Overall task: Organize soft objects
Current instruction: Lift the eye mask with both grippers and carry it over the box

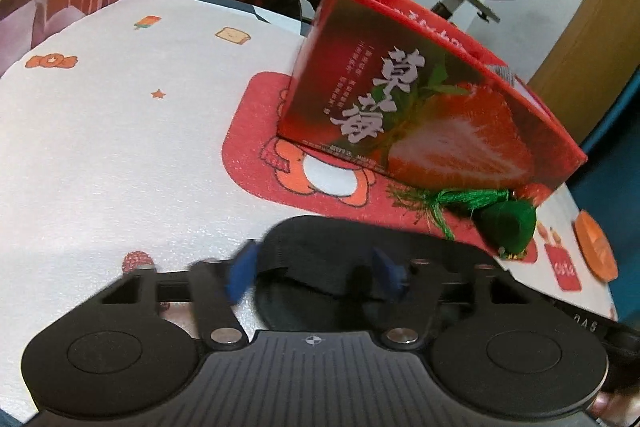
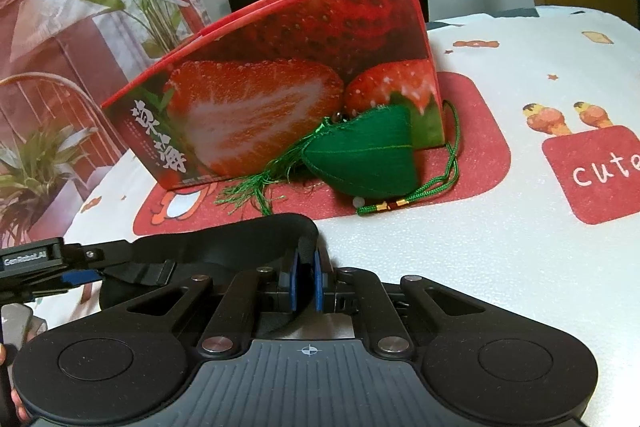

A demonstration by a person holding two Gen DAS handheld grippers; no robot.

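the table [image 1: 120, 147] is covered with a white cloth printed with sweets and a red patch, and on that patch stands a red strawberry box [image 1: 420, 115], open at the top. at about 4 o'clock in the left wrist view, a green stuffed pouch [image 1: 510, 225] with a tassel lies against the foot of the box, outside it. in the right wrist view the same pouch sits near centre, leaning on the box wall, its cord trailing toward 4 o'clock.

starting from the left, the left gripper [image 1: 316, 273] has its blue fingers [image 1: 240, 277] spread wide, one each side of a black eye mask [image 1: 360, 251] with a strap; the image is blurred there, so i cannot tell whether the pads touch the fabric, but they are clearly apart and not clamped. the right gripper [image 2: 306, 277] is pinched tight on one end of the same black mask, at about 6 o'clock in its view, with the rest of the mask curving off toward 9 o'clock.

as for progress, i judge the job is only partly along. something grey peeks over the box rim at about 2 o'clock in the left view, so one soft item may already be inside, though it is too small to name. the rest of the inside is hidden. the mask, held low near the table, and the green pouch are still outside the box.
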